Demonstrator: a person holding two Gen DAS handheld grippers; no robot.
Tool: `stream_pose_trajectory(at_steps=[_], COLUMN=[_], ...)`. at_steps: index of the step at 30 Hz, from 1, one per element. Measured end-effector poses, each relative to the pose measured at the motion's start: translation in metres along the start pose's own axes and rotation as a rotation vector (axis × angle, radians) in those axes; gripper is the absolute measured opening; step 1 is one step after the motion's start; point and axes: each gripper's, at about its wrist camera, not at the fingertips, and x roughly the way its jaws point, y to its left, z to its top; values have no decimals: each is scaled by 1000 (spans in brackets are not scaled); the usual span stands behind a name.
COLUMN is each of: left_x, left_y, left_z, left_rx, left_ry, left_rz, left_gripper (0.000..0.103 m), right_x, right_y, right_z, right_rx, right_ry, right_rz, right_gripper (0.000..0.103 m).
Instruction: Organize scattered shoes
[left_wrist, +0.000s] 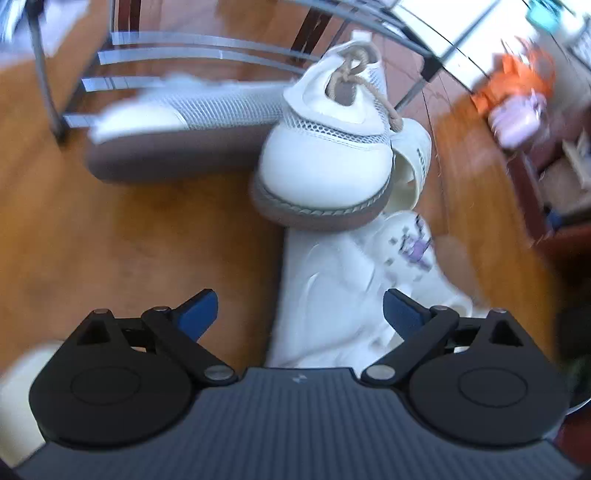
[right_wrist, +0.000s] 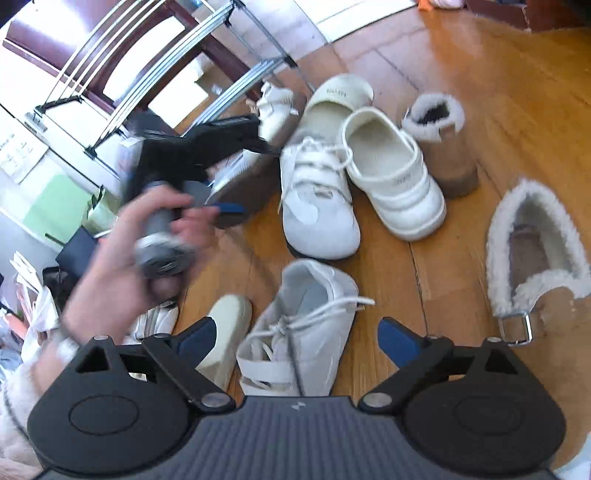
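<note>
Warm orange-brown wooden floorboards (right_wrist: 461, 66) carry a loose scatter of shoes in front of a chrome slatted metal shoe rack (left_wrist: 192, 51), whose upper rails run out of the top of both views.

From the left wrist view, the left gripper (left_wrist: 299, 310) has its blue-padded jaws spread wide with nothing between them; it hangs over a white lace-up leather sneaker with a purple print (left_wrist: 332, 280), whose heel end is cut off behind the gripper body. Just beyond, a white mesh-sided platform shoe with a grey sole and beige laces (left_wrist: 328, 162) stands toe-on, and its mate (left_wrist: 177, 125) lies along the foot of the rack, smeared by motion blur. The right edge of this view is too blurred to read beyond orange and lilac patches.

From the right wrist view, the right gripper (right_wrist: 297, 339) is likewise wide open and empty, above a second white laced sneaker (right_wrist: 306, 317) partly hidden by its body. Further out lie a cream rubber clog (right_wrist: 395, 177), another cream clog (right_wrist: 340, 99) half buried under it, a tan suede ankle boot with a fleece cuff (right_wrist: 443, 147) and a tan fleece-lined slipper with a metal buckle (right_wrist: 532, 258), cut off at the right edge. A blurred bare hand (right_wrist: 122, 266) grips the other gripper's handle at the left, hiding what lies beneath.
</note>
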Motion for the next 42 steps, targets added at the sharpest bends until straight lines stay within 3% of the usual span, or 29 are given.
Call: stream_pose_trajectory(at_steps=[6, 7, 8, 10, 15, 23, 29, 31, 32, 34, 37, 42], left_x=[43, 51, 54, 53, 44, 10, -42, -46, -45, -46, -53, -113], left_y=[14, 20, 23, 21, 14, 13, 9, 7, 4, 0, -4, -3], left_z=[3, 1, -1, -1, -7, -21, -56, -66, -75, -84, -91, -95], left_rx=[-103, -139, -159, -144, -128, -222, -161, -150, -131, -85, 4, 148], left_ry=[30, 47, 57, 52, 49, 174, 223, 259, 291, 269, 267, 108], left_rz=[-39, -72, -104, -127, -131, -277, -357, -332, -275, -190, -131, -42], left_gripper=[103, 95, 79, 78, 76, 76, 80, 88, 91, 93, 93, 99], right_x=[-3, -4, -4, -4, 2, 13, 13, 8, 5, 0, -3, 19], right_y=[8, 13, 15, 17, -6, -18, -31, -36, -39, -40, -37, -46], right_z=[1, 0, 1, 2, 2, 5, 5, 2, 1, -5, -25, -38], right_rx=[87, 67, 54, 31, 148, 169, 183, 181, 178, 140, 63, 90], right_ry=[-42, -46, -51, -60, -16, -1, -3, -10, -13, -1, 12, 66], right_rz=[73, 84, 73, 52, 40, 9, -3, -9, -14, -60, -105, -4], right_gripper=[95, 96, 96, 96, 96, 96, 96, 96, 96, 96, 96, 96])
